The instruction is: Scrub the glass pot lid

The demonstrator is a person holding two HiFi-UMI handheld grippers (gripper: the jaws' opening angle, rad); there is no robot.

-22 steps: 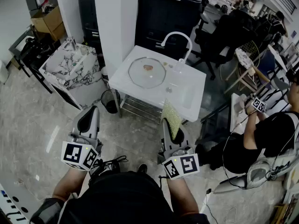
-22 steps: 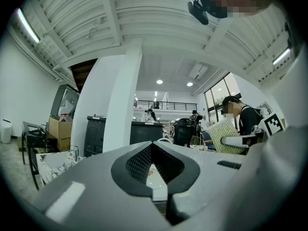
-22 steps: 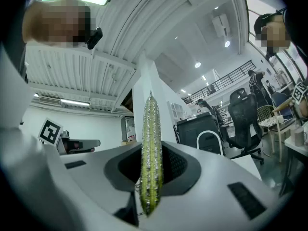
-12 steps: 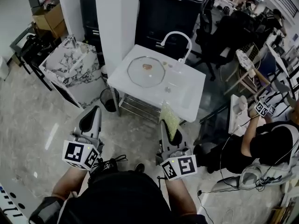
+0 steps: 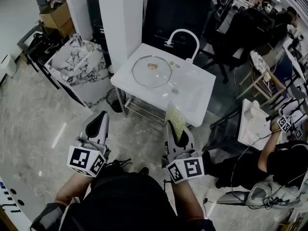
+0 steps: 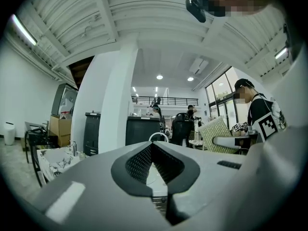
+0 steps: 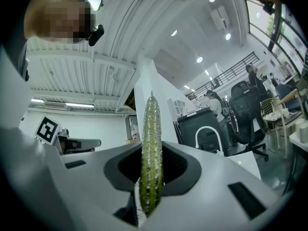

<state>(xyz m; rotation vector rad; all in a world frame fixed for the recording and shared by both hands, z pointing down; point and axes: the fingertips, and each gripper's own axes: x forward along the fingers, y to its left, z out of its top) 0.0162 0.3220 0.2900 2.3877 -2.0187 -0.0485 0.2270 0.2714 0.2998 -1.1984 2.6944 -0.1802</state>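
1. The white counter (image 5: 195,110) stands on a grey stone-look floor (image 5: 43,124) in front of a white pillar (image 5: 122,18). A curved faucet (image 5: 184,35) rises at its back edge.
2. A marble-topped table (image 5: 77,64) stands to the left, and a seated person (image 5: 284,160) is at the right.
3. The lid (image 5: 151,71) lies flat on the counter's left part, well apart from both my grippers.
4. My left gripper (image 5: 102,115) has its fingers closed tip to tip.
5. My right gripper (image 5: 177,129) clamps a yellow-green scrubber (image 5: 174,115), which sticks out towards the counter.
6. Only the head view shows the lid. The left gripper view shows the faucet's arch beyond my closed fingers. The right gripper view shows the scrubber edge-on against the ceiling.
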